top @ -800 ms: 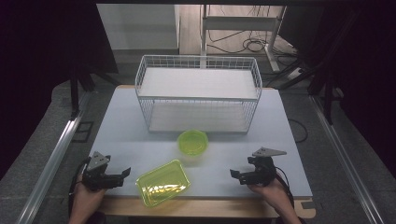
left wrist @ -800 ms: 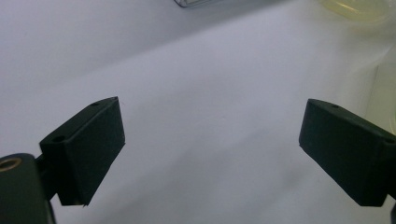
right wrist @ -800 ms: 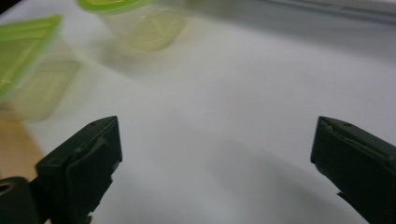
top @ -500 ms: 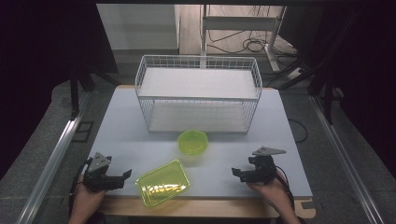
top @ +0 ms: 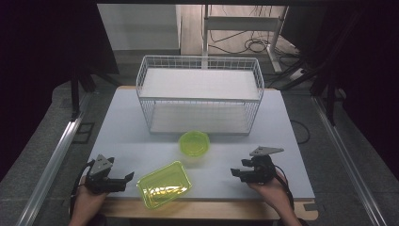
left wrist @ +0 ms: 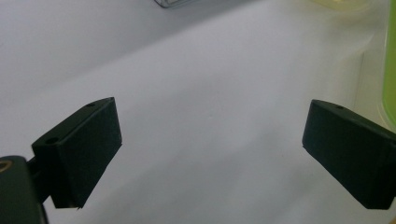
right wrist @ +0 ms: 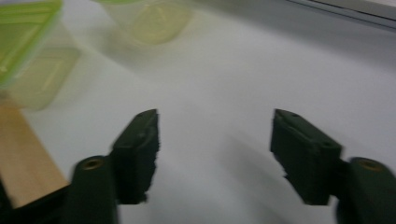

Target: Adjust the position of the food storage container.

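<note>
Hands low at the near edge, both tools parked and nothing picked up. Starting at the left: the left gripper [top: 123,179] sits at about eight o'clock on the white table [top: 122,117], jaws spread wide with bare table between them, aimed toward three o'clock at the rectangular green container [top: 163,184] just beside it. That container lies at six o'clock, tilted askew to the table edge, close to the front where either hand could take it. I'd judge that is why the left tool points straight at its rim.

Moving on, the round green bowl [top: 194,143] rests dead centre, just in front of the wire basket [top: 200,96] at twelve o'clock, whose open top looks like the likely drop spot.

Over at four o'clock, the right gripper [top: 235,173] hovers with jaws parted about halfway, empty, turned toward nine o'clock at both green pieces.
</note>
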A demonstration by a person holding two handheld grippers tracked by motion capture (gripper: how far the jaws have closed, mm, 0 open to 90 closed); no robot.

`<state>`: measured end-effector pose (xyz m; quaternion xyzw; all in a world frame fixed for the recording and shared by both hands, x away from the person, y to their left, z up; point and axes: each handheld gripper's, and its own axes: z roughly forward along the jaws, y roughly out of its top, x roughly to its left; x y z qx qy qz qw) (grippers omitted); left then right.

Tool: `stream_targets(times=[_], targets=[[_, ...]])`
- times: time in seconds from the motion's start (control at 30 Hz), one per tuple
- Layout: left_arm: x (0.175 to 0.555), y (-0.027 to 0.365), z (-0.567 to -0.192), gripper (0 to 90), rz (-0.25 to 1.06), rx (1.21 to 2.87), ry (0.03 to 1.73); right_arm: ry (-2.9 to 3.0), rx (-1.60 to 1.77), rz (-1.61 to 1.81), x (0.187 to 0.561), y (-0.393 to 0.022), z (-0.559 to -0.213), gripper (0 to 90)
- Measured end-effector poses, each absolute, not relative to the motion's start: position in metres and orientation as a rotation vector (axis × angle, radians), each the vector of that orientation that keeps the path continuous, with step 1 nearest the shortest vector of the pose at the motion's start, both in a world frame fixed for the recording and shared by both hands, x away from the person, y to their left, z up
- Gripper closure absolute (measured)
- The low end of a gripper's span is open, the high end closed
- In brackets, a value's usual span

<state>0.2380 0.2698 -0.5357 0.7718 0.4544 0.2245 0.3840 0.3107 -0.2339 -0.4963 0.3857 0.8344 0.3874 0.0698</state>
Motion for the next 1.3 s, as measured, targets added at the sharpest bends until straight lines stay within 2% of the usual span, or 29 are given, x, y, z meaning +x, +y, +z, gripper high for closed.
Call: stream_targets(times=[0.4,1.3], targets=[[0.238,0.268,-0.536,4.3,0.589,1.979,1.143,2.648,0.859,1.194,0.325,-0.193,-0.469,89.3],[0.238,0.267,-0.537,4.1,0.597,1.992,1.131,2.661,0.622,1.171,0.375,-0.068,-0.444,89.4]])
